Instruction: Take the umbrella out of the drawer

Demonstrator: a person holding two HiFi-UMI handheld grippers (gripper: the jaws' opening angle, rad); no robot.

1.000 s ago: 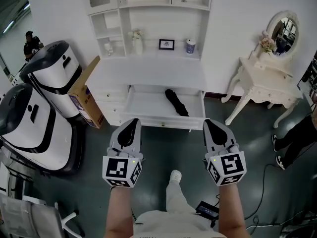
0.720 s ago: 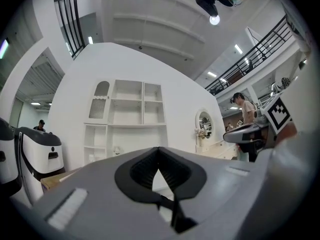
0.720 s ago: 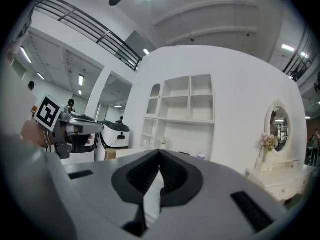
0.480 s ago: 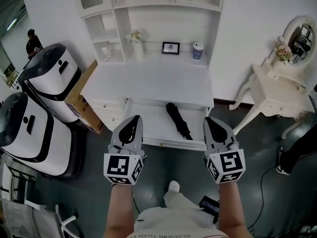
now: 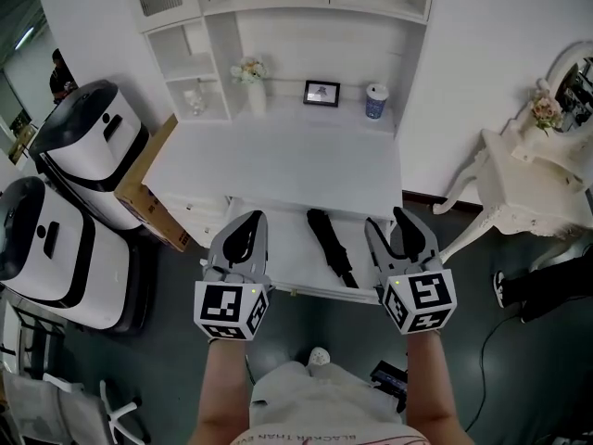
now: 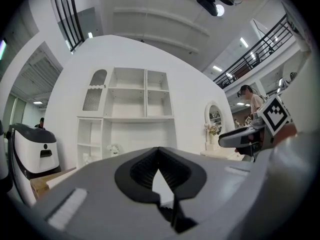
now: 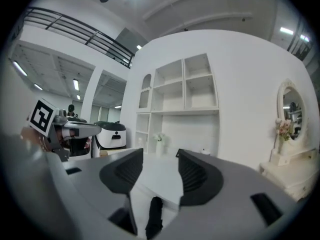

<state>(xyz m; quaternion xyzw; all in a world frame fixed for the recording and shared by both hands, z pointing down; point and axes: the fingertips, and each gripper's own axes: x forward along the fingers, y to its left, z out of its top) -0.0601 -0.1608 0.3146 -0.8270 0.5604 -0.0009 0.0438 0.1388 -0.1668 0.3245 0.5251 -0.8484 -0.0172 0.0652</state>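
Grey right gripper (image 5: pixel 387 224), just opening, empty

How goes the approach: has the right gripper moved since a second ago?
Yes. The right gripper advanced from short of the open white drawer to over its front edge; jaws just opened, empty.

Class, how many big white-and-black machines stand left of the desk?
2. One machine stands beside the cardboard box; the other machine stands nearer the person. Others may be out of frame.
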